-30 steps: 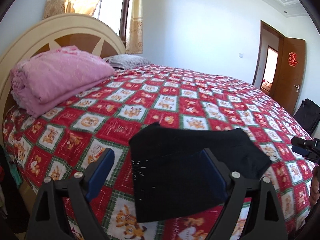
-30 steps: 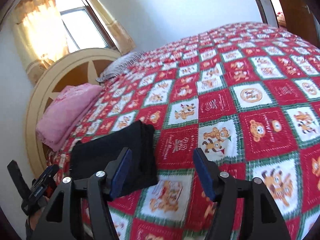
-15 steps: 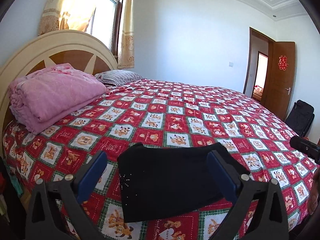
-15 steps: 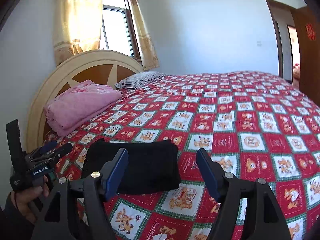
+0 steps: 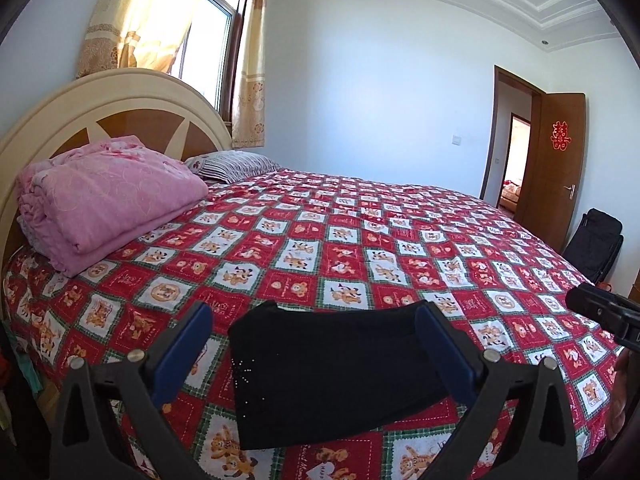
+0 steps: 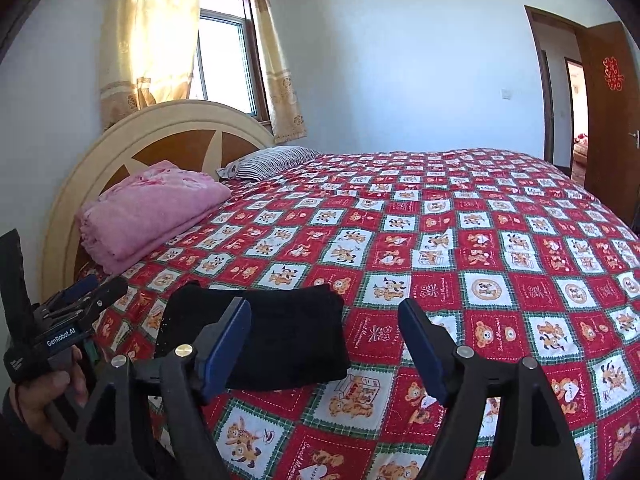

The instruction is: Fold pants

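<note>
Both grippers (image 5: 312, 350) (image 6: 324, 344) agape, empty, right widening

My left wrist camera sits low at the near edge of the bed (image 5: 360, 240), looking slightly down along my jaws across the bedspread toward the headboard (image 5: 80, 112) and far wall. My right wrist camera looks the same way from just to the right. Both share the folded black pants (image 5: 332, 372), pink quilt (image 6: 152, 216), window and door (image 6: 612, 120).

Black pants (image 5: 336, 368), folded into a compact flat rectangle, lie on the bed's near edge, ungripped.
</note>
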`<state>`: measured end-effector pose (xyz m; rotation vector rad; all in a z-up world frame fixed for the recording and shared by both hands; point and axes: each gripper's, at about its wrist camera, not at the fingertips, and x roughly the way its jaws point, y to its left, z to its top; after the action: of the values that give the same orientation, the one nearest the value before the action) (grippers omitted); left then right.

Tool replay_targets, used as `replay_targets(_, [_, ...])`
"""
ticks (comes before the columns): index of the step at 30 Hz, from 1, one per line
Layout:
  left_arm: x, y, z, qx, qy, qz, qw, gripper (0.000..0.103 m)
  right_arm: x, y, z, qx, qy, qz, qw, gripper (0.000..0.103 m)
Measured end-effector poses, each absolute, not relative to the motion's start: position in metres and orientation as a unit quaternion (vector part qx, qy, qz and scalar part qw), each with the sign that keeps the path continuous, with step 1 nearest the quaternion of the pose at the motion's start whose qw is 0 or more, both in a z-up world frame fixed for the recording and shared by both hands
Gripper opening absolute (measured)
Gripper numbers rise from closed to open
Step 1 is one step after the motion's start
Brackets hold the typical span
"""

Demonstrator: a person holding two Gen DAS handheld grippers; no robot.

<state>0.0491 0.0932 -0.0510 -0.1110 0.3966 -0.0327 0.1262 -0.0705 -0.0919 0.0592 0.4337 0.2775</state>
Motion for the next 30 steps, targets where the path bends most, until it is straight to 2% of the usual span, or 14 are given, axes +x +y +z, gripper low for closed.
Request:
replay_targets(18, [0.043, 0.079, -0.041, -0.022, 0.185, 0.000, 0.983, 0.103, 0.114, -0.068, -0.078, 0.025, 0.201, 0.130, 0.971, 0.078])
replay_targets(30, [0.038, 0.069, -0.036, 0.003, 0.162, 0.009, 0.987, 0.103, 0.110, -0.069, -0.074, 0.026, 0.192, 0.128, 0.973, 0.083])
